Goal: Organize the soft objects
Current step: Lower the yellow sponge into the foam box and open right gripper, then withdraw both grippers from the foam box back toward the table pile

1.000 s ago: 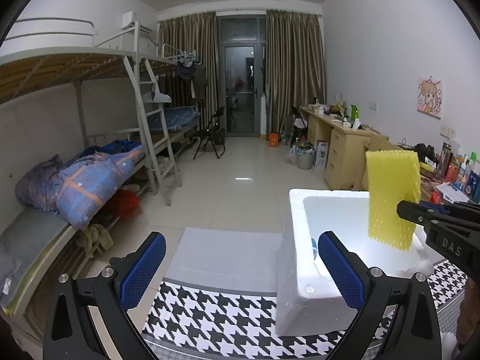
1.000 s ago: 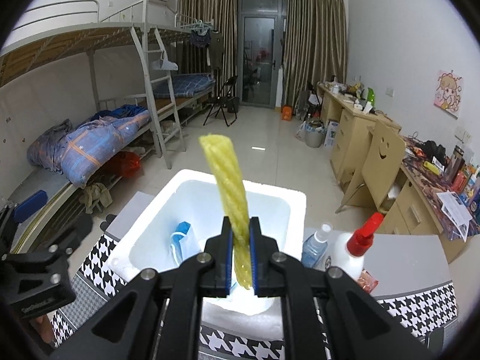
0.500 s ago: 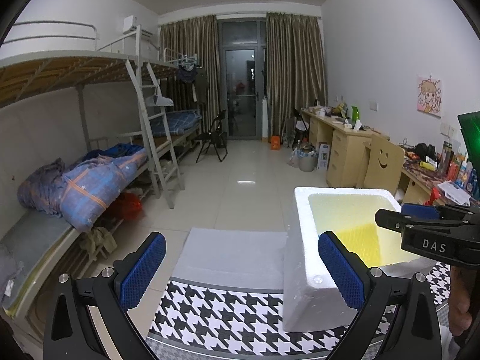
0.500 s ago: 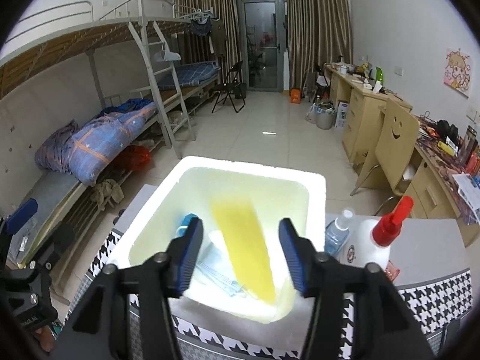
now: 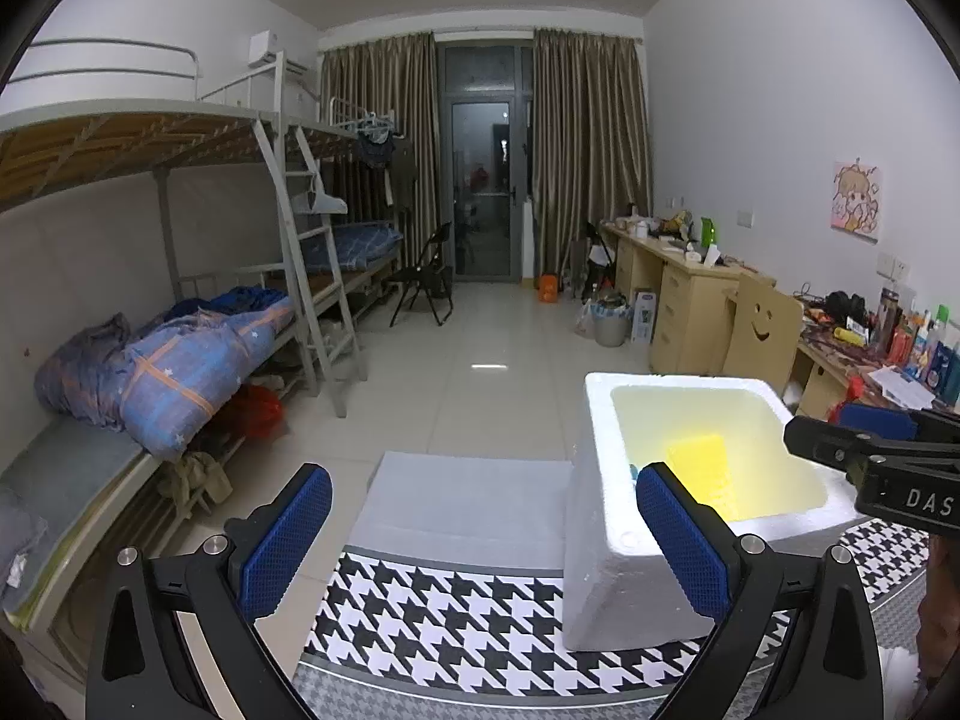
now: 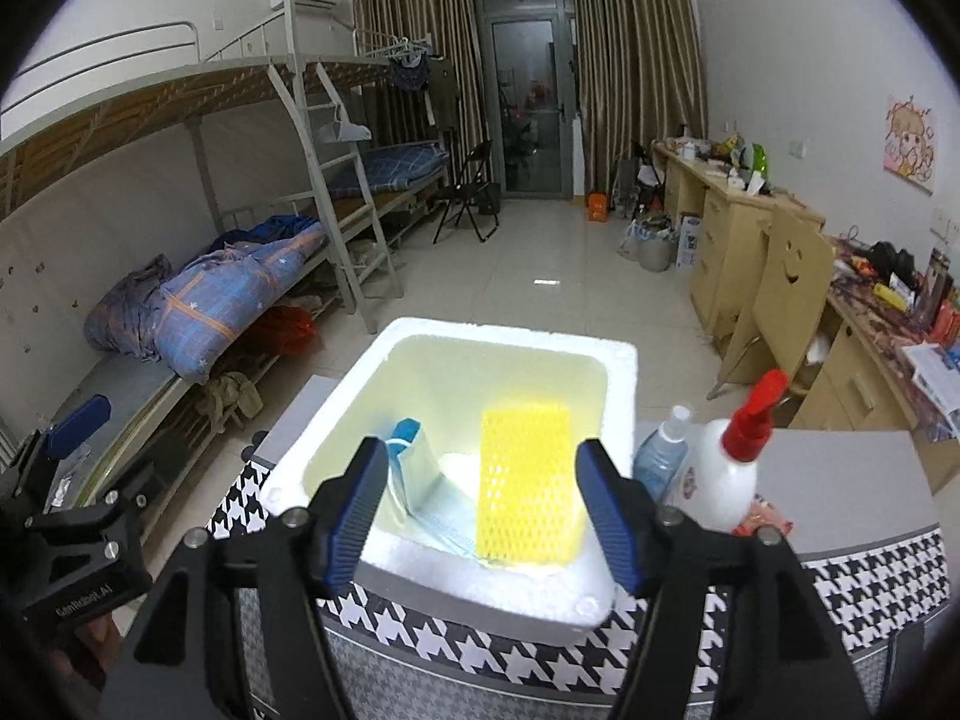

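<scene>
A yellow foam net sleeve (image 6: 525, 480) lies inside the white foam box (image 6: 618, 372), leaning against its right wall; it also shows in the left wrist view (image 5: 699, 468). Light-blue face masks (image 6: 420, 480) lie beside it in the box. My right gripper (image 6: 483, 510) is open and empty, just above the box's near rim. My left gripper (image 5: 480, 546) is open and empty, held left of the box (image 5: 606, 540) over the houndstooth table edge. The right gripper's arm (image 5: 870, 456) shows at the right of the left wrist view.
A clear spray bottle (image 6: 660, 456) and a white bottle with a red trigger (image 6: 732, 468) stand right of the box. The houndstooth tablecloth (image 5: 450, 606) covers the table. A grey lid (image 5: 462, 504) lies left of the box. Bunk beds left, desks right.
My right gripper held the yellow sleeve upright over the box, then opened. The sleeve dropped into the box and now rests there. The left gripper stayed nearly still.
</scene>
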{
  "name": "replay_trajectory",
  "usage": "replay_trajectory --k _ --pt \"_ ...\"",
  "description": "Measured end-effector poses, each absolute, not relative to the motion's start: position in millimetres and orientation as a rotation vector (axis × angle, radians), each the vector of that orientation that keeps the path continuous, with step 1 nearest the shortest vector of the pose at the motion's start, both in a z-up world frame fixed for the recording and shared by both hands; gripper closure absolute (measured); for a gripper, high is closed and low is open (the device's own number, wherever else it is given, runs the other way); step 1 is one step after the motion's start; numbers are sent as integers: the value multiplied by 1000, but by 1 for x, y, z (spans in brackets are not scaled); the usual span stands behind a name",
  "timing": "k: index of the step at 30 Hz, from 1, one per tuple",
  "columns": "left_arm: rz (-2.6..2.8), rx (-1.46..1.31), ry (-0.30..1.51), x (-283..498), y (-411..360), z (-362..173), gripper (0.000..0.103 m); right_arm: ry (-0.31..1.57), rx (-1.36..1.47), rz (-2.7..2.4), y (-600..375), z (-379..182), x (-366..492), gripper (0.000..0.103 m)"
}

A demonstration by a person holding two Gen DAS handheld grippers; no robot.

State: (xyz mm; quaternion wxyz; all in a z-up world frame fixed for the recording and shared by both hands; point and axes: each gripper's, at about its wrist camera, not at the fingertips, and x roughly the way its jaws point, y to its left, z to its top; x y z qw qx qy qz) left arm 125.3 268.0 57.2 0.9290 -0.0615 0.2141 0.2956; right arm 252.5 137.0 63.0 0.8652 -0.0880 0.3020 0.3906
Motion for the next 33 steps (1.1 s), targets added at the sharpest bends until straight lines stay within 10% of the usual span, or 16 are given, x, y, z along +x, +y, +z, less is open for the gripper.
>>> replay_trajectory --k 33 --pt "529 -72 327 53 184 97 1 439 -121 787 47 100 168 7"
